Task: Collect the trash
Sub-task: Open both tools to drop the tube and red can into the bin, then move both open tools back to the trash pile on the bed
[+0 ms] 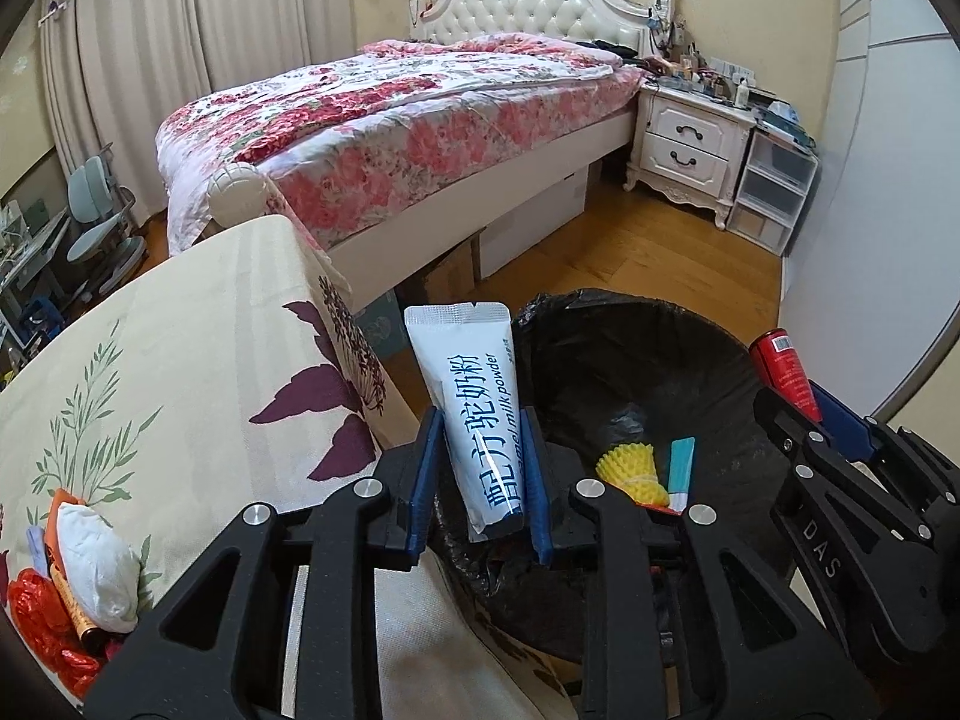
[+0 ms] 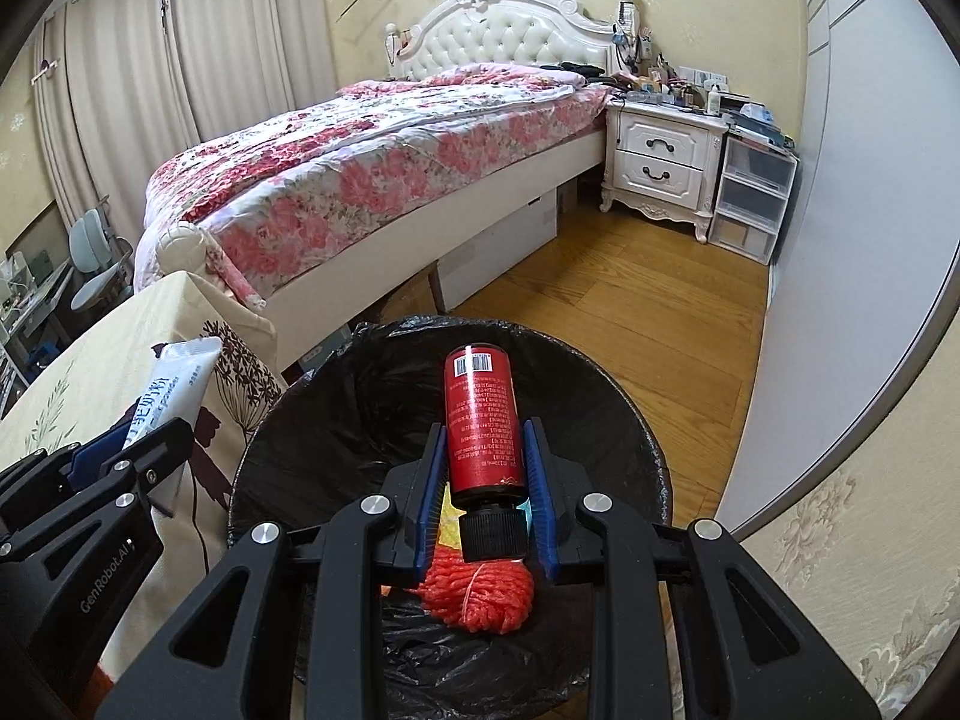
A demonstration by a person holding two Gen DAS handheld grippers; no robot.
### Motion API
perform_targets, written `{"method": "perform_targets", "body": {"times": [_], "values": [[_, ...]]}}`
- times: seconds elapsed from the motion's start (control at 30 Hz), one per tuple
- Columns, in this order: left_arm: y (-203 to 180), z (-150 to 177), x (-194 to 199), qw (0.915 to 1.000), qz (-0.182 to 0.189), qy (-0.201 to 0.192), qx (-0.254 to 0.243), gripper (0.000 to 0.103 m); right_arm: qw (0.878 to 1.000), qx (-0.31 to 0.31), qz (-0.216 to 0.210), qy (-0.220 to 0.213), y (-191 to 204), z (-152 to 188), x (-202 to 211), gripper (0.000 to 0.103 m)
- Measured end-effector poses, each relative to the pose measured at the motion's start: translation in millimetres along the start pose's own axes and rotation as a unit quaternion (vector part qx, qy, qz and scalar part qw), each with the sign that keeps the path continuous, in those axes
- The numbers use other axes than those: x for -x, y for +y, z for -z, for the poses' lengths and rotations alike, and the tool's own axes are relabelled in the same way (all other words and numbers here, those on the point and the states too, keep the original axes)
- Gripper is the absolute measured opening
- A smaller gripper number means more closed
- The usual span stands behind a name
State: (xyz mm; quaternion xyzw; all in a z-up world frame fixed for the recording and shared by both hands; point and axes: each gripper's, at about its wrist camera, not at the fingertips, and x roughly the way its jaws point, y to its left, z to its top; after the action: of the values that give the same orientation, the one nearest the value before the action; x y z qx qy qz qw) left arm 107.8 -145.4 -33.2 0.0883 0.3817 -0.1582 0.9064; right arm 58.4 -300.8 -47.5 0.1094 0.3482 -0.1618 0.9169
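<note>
While each hand-held gripper (image 1: 483, 480) (image 2: 485, 480) clamps trash, lined bin (image 2: 336, 420) beneath, table (image 1: 180, 360) alongside

A floral-clothed table (image 1: 180, 360) carries a white wad (image 1: 96, 558) and red wrappers (image 1: 42, 630) at its near corner

Home bedroom. White tufted carved headboard (image 2: 504, 36) on bed with red-pink floral quilt (image 2: 372, 162). White two-drawer nightstand (image 2: 660, 162) beside bed, top crowded with small bottles and clutter; clear plastic drawer unit (image 2: 753, 198) just beside it. Beige floor-length pleated curtains (image 2: 138, 72) along left wall, pale floral wallpaper (image 2: 708, 6), honey-coloured wood plank floor (image 2: 630, 312). Pale blue desk chair (image 1: 99, 222) at far left near curtains.
</note>
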Motion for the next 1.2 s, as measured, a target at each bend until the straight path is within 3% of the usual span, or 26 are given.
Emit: {"method": "perform_targets", "body": {"times": [0.13, 0.2, 0.33, 0.43, 0.7, 1.2], "values": [[-0.2, 0.5, 0.7, 1.0, -0.004, -0.003, 0.002, 0.047, 1.0, -0.004, 0.007, -0.007, -2.7, -0.6, 2.2, 0.038], [0.2, 0.7, 2.2, 1.0, -0.006, -0.006, 0.004, 0.049, 1.0, -0.005, 0.008, -0.009, -4.4, 0.2, 4.7, 0.04], [1.9, 0.5, 9.6, 0.9996, -0.019, -0.022, 0.003, 0.071, 1.0, -0.004, 0.01, -0.012, -4.1, 0.6, 9.4, 0.046], [5.6, 0.3, 17.1, 0.9992, -0.025, -0.031, 0.007, 0.08, 1.0, -0.002, 0.013, -0.015, -3.4, 1.2, 13.8, 0.054], [21.7, 3.8, 39.7, 0.9977, -0.051, -0.04, 0.021, 0.086, 1.0, 0.006, 0.012, -0.018, 3.2, 5.6, 29.7, 0.064], [75.6, 36.0, 94.3, 0.9932, -0.085, -0.045, 0.066, 0.086, 0.999, 0.035, -0.026, -0.017, 39.7, 23.0, 62.3, 0.066]]}}
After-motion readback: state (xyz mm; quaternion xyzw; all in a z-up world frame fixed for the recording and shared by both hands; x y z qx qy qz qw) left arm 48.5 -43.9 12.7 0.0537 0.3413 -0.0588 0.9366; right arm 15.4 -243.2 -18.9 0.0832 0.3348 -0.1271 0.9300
